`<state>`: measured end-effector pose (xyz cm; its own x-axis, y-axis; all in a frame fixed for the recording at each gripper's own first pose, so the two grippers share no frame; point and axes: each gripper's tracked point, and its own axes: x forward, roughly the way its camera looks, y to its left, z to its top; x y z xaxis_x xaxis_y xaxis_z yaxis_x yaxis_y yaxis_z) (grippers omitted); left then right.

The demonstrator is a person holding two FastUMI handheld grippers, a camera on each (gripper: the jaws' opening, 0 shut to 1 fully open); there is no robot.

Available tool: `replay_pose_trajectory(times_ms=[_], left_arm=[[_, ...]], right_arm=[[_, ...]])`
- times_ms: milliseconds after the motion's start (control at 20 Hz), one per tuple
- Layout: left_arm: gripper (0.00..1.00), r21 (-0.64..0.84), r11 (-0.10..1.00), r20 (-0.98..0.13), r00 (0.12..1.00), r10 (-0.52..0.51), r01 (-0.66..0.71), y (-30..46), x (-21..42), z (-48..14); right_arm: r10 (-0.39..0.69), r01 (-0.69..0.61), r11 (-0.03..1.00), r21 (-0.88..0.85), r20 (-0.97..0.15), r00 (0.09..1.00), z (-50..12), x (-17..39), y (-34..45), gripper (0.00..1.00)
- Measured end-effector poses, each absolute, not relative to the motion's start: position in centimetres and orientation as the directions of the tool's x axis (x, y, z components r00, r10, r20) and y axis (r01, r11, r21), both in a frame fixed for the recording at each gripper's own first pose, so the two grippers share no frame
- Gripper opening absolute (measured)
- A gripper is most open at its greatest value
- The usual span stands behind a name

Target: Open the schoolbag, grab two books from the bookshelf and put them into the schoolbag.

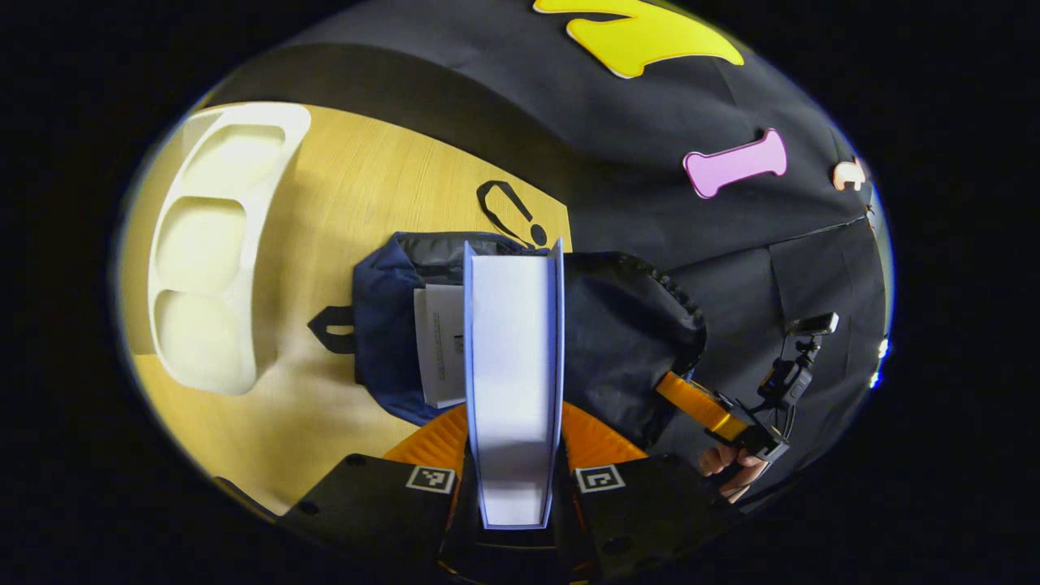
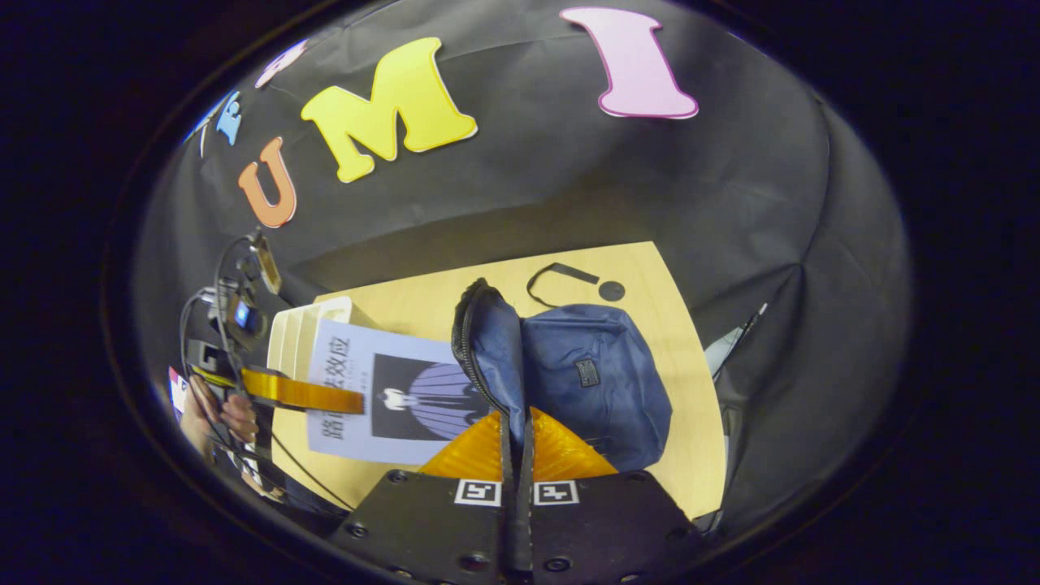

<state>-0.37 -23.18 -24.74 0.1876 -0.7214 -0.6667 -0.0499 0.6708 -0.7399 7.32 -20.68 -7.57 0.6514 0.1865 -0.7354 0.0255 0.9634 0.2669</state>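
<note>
Over the wooden table point(image 1: 341, 187), the left gripper point(image 1: 513, 479) held a pale blue book point(image 1: 513, 349) edge-on between its closed fingers, poised at the mouth of the open navy schoolbag point(image 1: 626, 341), which lay on the tabletop. Another book point(image 1: 439, 341) appeared already tucked inside the bag. The right gripper point(image 2: 517, 479) had its fingers pinched narrow on the schoolbag's zippered flap point(image 2: 487, 357), holding the opening up; from that side the held book's cover faced the camera beside the bag. A cream bookshelf point(image 1: 215, 244) lay at the table's far end, apparently empty. Judged from this, the bag was open, one book stowed, and the second still needed lowering in and releasing.
</note>
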Motion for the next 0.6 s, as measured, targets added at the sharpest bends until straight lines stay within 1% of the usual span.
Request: replay_pose_trajectory(times_ms=[50, 150, 200, 250, 400, 600], left_arm=[[0.4, -0.744, 0.665, -0.663, 0.183, -0.726, -0.061, -23.7, -0.3, -26.0], [0.4, -0.777, 0.624, -0.626, 0.185, -0.757, -0.077, -24.7, -0.1, -27.2], [0.36, -0.796, 0.599, -0.602, 0.194, -0.774, -0.081, -25.5, 0.0, -27.9], [0.4, -0.818, 0.567, -0.573, 0.204, -0.794, -0.091, -26.4, 0.3, -28.5], [0.4, -0.862, 0.496, -0.507, 0.208, -0.837, -0.106, -28.1, 0.5, -30.4], [0.4, -0.89, 0.443, -0.456, 0.204, -0.866, -0.108, -30.2, 1.3, -32.0]], right_arm=[[0.187, 0.021, 0.964, 0.263, -0.735, 0.652, -7.3, 7.2, -20.8, 0.0], [0.189, 0.02, 0.964, 0.265, -0.735, 0.651, -7.0, 7.3, -20.7, 0.0], [0.191, 0.021, 0.963, 0.268, -0.735, 0.651, -6.7, 7.3, -20.8, 0.0], [0.187, 0.026, 0.963, 0.269, -0.732, 0.656, -6.3, 7.4, -20.9, 0.0], [0.178, 0.019, 0.967, 0.254, -0.73, 0.66, -5.6, 7.9, -20.6, 0.0], [0.185, -0.005, 0.97, 0.241, -0.731, 0.657, -5.4, 8.3, -19.2, 0.0]])
